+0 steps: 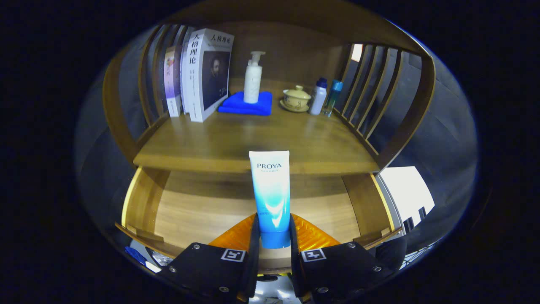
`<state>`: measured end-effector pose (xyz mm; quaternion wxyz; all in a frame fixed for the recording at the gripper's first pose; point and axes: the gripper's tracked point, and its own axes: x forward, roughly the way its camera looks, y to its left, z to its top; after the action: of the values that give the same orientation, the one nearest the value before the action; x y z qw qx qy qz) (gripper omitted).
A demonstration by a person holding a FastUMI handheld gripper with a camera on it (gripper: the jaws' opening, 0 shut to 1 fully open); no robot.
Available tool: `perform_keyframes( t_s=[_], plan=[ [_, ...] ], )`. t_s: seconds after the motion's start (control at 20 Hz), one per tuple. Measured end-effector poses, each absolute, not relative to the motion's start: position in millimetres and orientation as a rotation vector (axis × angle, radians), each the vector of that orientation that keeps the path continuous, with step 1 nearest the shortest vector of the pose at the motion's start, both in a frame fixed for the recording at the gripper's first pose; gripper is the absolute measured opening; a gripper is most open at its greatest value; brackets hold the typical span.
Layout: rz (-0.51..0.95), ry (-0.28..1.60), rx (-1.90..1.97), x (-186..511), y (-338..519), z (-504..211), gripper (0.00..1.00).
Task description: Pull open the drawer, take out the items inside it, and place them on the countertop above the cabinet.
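Wooden countertop (253, 139) ahead, open drawer (198, 211) beneath. The gripper (274, 230) clamps the tube (271, 190) at its cap end, upright over the drawer. Likely light, soft-walled and slick; the stiffer cap end looks best.

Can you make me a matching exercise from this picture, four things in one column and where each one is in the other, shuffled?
Things:
1. tube
2. pump bottle
3. books
4. lidded cup

Places:
A. on a saucer, beside two small bottles
B. gripped between the gripper's fingers, over the open drawer
C. standing on the blue cloth
D. upright at the countertop's slatted side rail

Pairs: 1-B, 2-C, 3-D, 4-A
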<state>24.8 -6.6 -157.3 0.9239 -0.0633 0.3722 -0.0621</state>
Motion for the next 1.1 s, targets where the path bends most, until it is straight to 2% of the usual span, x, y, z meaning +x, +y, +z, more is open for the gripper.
perform_keyframes(
  t_s=[0.45,0.7,1.1],
  plan=[
    [-0.108,0.624,-0.12,109.5,-9.9,-126.9,0.34],
    [-0.065,0.658,-0.137,151.3,-3.8,-148.4,0.34],
    [-0.047,0.709,-0.136,179.3,-7.8,-174.9,0.36]
  ],
)
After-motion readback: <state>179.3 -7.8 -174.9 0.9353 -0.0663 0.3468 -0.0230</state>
